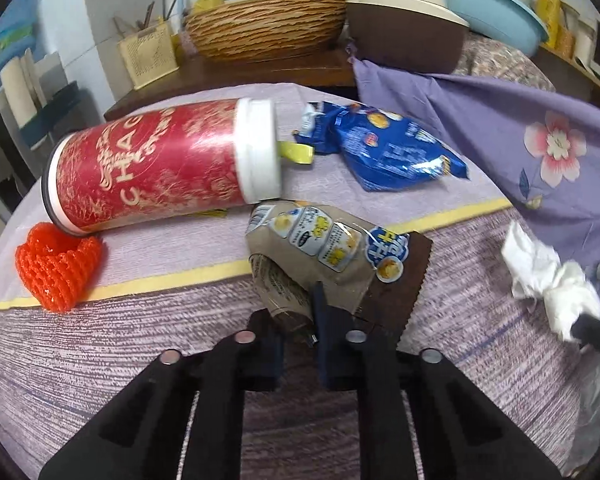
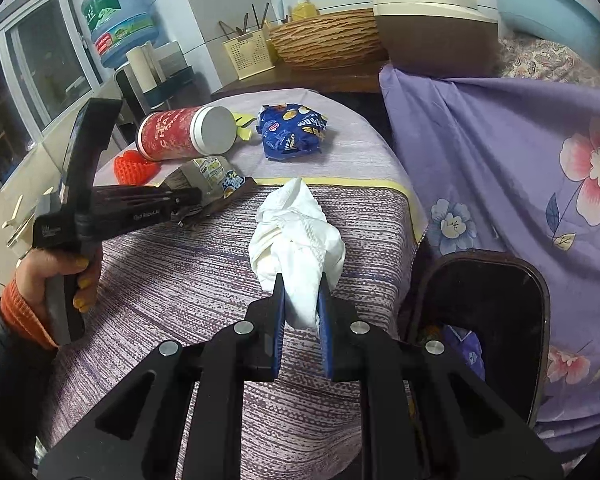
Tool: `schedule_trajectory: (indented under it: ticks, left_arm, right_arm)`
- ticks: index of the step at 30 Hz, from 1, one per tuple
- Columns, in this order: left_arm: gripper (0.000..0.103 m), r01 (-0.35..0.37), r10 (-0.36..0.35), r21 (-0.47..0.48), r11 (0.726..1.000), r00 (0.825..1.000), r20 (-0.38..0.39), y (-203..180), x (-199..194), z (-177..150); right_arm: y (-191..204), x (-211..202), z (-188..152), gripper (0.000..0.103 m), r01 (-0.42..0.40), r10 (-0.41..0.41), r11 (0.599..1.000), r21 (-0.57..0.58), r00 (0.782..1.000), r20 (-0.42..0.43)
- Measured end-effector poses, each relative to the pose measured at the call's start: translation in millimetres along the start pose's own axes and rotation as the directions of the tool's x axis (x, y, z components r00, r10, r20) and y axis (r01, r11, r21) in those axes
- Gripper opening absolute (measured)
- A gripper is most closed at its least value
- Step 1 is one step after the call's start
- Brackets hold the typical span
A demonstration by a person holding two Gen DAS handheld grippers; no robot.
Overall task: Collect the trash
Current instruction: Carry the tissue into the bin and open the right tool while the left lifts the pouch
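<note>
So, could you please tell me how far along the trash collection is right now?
Done: hard to tell; the dark bin shows little inside. In hand: the right gripper clamps the crumpled white tissue, the left gripper the brown snack wrapper. Left: the red cylindrical canister, blue crinkled bag, orange mesh net.

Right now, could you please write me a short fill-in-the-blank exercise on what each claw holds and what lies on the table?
The right claw is shut on a crumpled white ____.
The left claw grips a brown ____.
The red can lies on its ____.
The snack bag behind it is ____ in colour.

Missing words: tissue; wrapper; side; blue
</note>
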State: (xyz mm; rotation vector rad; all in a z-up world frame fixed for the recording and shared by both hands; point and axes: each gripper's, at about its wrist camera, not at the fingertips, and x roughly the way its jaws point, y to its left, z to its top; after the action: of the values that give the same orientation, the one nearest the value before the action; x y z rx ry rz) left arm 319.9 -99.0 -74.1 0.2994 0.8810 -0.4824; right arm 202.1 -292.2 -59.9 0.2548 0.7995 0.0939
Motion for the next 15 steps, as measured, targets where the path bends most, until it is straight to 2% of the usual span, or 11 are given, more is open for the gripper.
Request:
schedule_trajectory:
  ticks: [3,15]
  left_arm:
    - [0.01,0.019,-0.018,-0.039,0.999,1.0,0.01,2.2,-5.4,-5.0]
    - [0.009,0.089,-0.085,-0.02,0.996,0.987,0.133,-33.8,-80.5,-56.2]
  right_arm:
    - [-0.6,-1.7,-0.8,0.015,-0.001,0.001,1.0,0.0,1.0,0.002]
    - [-19.2,-29.0,-24.6,0.015,0.029,-0.03,0.999,0.025,0.998,0.062]
